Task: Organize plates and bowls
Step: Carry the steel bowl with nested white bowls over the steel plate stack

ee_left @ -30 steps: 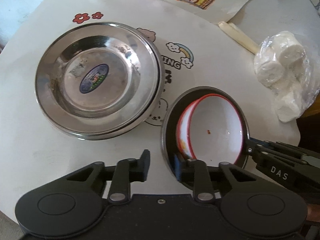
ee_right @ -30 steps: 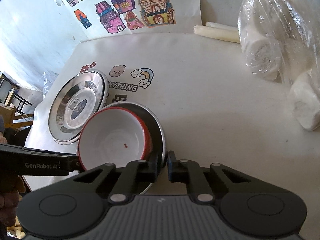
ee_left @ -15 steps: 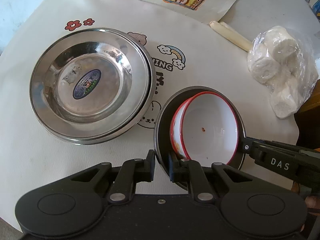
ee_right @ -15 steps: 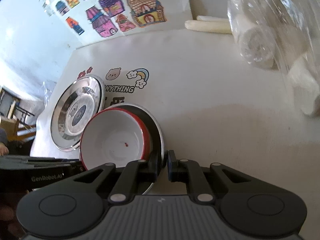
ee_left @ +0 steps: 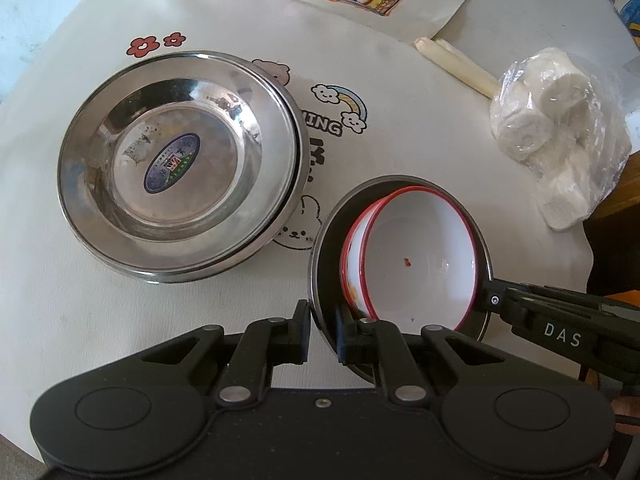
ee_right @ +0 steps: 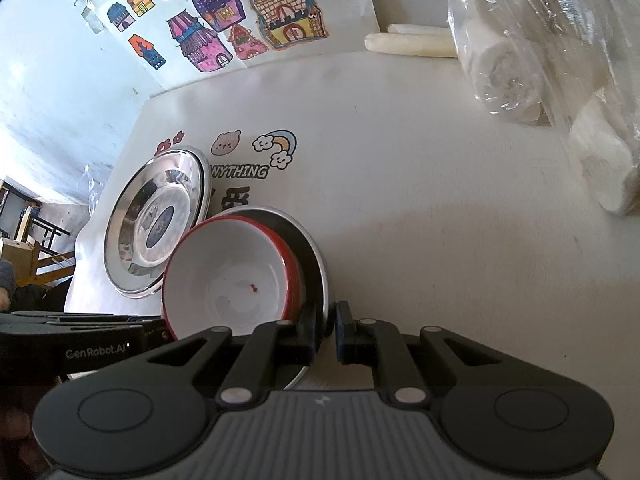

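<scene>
Both grippers, left gripper (ee_left: 323, 328) and right gripper (ee_right: 325, 330), are clamping the steel plate's (ee_left: 326, 248) rim, so you are readying to lift it, red-rimmed bowl (ee_left: 416, 260) inside, level toward the stacked steel plates (ee_left: 180, 160).

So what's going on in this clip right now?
A person is tidying dishes with two handheld claws. Both the left claw and the right claw are clamped on opposite rims of a steel plate that carries a tilted white bowl with a red rim. Beside it, a stack of wide shiny steel plates sits on the white tablecloth, probably where the held plate is headed.
</scene>
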A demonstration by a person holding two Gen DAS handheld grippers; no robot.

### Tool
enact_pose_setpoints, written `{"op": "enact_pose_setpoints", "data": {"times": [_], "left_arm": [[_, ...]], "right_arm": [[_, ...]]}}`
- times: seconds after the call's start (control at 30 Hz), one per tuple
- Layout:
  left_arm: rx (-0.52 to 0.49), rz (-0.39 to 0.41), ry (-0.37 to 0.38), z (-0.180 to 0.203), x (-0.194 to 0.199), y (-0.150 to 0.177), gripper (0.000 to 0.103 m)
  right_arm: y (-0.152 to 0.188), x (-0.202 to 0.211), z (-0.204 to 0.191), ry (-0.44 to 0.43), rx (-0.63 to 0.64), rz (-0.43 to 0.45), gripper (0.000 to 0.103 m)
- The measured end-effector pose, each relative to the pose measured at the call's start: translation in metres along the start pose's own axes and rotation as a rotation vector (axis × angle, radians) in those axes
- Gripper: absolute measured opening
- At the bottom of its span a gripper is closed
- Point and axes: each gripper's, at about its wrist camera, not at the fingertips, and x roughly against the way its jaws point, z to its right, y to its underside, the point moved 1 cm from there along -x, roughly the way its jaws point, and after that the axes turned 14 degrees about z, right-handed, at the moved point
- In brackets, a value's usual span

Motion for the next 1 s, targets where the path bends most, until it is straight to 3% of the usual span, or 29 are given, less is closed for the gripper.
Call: {"op": "enact_pose_setpoints", "data": {"times": [0.57, 1.0], "left_arm": [[-0.065, 0.011, 0.051, 0.0, 0.014, -0.016, 0.012], [-0.08, 0.028, 0.077, -0.02, 0.028, -0.036, 0.012]], "right_arm": [[-0.004, 0.018, -0.013, 0.035, -0.042, 0.051, 0.011], [-0.016, 0.018, -0.039, 0.045, -0.05, 0.086, 0.011]]}}
